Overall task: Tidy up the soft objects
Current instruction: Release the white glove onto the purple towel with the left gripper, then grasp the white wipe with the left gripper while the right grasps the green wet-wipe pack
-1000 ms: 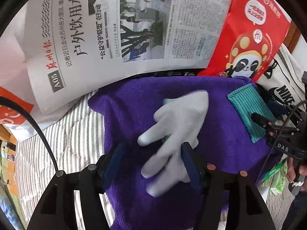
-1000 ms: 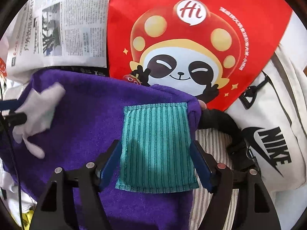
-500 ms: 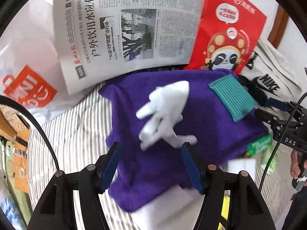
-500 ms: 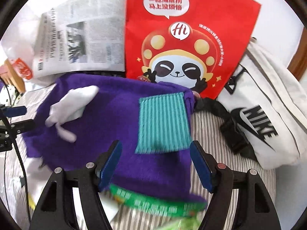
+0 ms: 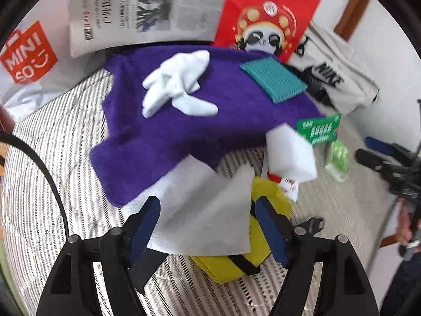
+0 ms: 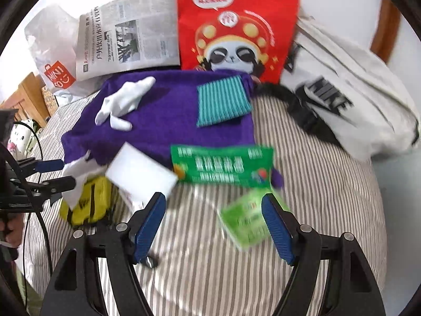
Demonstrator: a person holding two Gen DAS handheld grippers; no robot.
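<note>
Two grippers (image 5: 208, 226) (image 6: 214, 221) spread, empty, above purple towel (image 5: 163, 131) bearing white glove (image 5: 176, 87), teal cloth (image 5: 273, 79).

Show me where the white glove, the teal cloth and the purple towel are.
white glove (image 5: 176, 84), left wrist view, on its palm.
teal cloth (image 6: 223, 102), right wrist view, on its ribbed middle.
purple towel (image 5: 158, 137), left wrist view, on bare fabric below the glove.

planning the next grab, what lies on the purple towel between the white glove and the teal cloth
Nothing: between the white glove and the teal cloth only bare purple towel shows, clearest in the right wrist view.
</note>
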